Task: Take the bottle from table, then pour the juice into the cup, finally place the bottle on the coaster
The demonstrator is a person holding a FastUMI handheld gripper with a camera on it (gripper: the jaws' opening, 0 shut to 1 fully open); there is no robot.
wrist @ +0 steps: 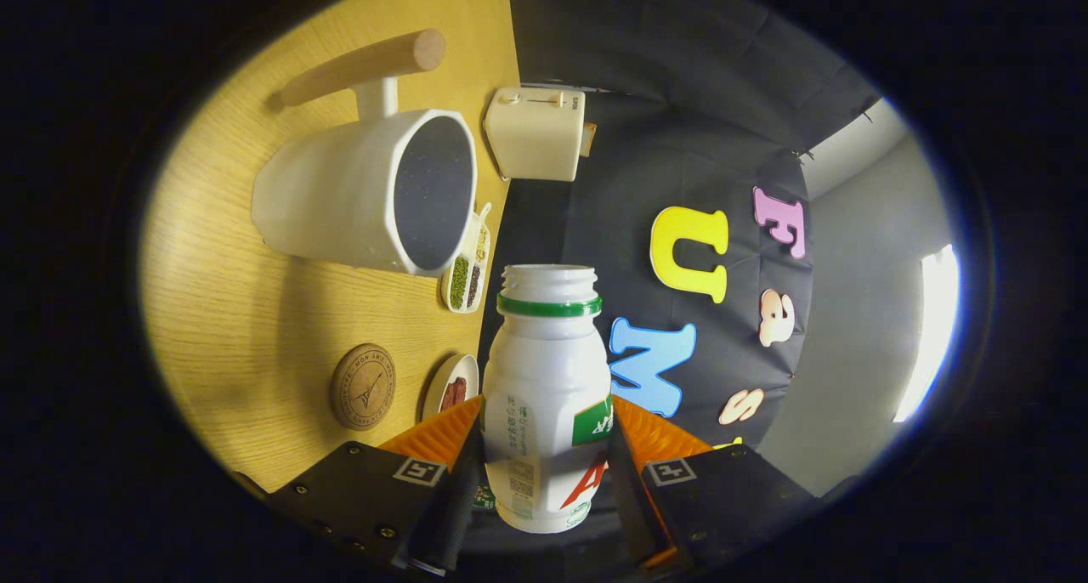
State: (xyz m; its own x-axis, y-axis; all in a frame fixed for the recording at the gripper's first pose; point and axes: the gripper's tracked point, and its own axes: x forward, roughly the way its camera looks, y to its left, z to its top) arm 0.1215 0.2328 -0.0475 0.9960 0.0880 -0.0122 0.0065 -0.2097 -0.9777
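1 bottle [546, 387] is counted, clamped between the 2 fingers [442, 440] of 1 gripper [544, 447]. 1 cup [365, 190], 1 coaster [363, 387], 1 toaster [535, 133], 1 divided tray [469, 270], 1 small plate [450, 385] and 1 wooden rod [365, 66] are counted on 1 table [246, 328].

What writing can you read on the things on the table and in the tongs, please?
Nothing reads clearly.
bottle, clamped in the tongs: label print too small.
coaster: ring of engraved letters, blurred.
toaster: one tiny word, unreadable.
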